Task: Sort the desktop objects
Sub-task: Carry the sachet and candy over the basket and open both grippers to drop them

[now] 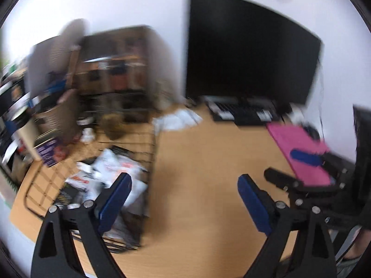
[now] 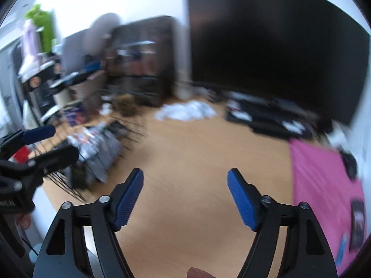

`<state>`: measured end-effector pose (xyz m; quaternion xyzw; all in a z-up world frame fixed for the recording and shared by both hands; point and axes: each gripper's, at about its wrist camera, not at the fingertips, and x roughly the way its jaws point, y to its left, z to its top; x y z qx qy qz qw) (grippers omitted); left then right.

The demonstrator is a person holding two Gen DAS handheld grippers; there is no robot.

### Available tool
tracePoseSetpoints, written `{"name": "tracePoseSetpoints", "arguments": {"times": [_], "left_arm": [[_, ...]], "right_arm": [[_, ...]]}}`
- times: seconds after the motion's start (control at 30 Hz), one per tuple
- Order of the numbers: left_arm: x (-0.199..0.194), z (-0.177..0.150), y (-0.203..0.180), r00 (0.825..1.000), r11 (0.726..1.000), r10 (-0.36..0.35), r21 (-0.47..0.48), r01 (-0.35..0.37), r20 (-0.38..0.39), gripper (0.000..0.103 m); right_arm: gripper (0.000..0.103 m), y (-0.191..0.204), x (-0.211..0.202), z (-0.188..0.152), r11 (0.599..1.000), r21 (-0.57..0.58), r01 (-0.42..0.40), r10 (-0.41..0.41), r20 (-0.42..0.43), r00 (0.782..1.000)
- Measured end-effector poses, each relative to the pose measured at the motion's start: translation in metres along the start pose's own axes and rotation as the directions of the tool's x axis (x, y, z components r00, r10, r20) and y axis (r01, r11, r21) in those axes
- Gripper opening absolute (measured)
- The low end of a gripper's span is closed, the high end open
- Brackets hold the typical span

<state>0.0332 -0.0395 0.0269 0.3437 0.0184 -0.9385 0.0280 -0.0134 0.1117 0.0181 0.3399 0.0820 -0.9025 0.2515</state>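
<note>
Both views are blurred by motion. My left gripper point(image 1: 184, 190) is open and empty above the wooden desk point(image 1: 197, 157), just right of a black wire basket point(image 1: 148, 162) that holds several white packets point(image 1: 109, 171). My right gripper point(image 2: 185, 185) is open and empty over bare desk point(image 2: 185, 162). The basket shows at the left in the right wrist view point(image 2: 129, 134). The right gripper appears in the left wrist view point(image 1: 292, 169) over a pink mat point(image 1: 301, 148). The left gripper appears at the left edge of the right wrist view point(image 2: 44, 143).
A large dark monitor point(image 1: 250, 51) stands at the back with a keyboard point(image 1: 243, 111) below it. A crumpled white cloth point(image 1: 176, 120) lies behind the basket. A dark shelf unit point(image 1: 120, 69) and cluttered boxes stand at the left. The pink mat point(image 2: 324, 185) lies at right.
</note>
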Motion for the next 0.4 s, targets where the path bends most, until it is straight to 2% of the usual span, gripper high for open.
{"name": "tracePoseSetpoints", "arguments": {"times": [0.17,0.4], "left_arm": [[0.004,-0.013,-0.037,1.000,0.999,-0.012,0.051,0.013,-0.024,0.092],[0.001,-0.008,-0.050,0.999,0.997,-0.033,0.066,0.033,-0.007,0.092]], "right_arm": [[0.077,-0.034,-0.018,-0.037,0.996,0.070,0.058,-0.056,-0.033,0.998],[0.078,-0.053,-0.031,-0.048,0.994,0.083,0.071,-0.069,-0.018,0.997]]}}
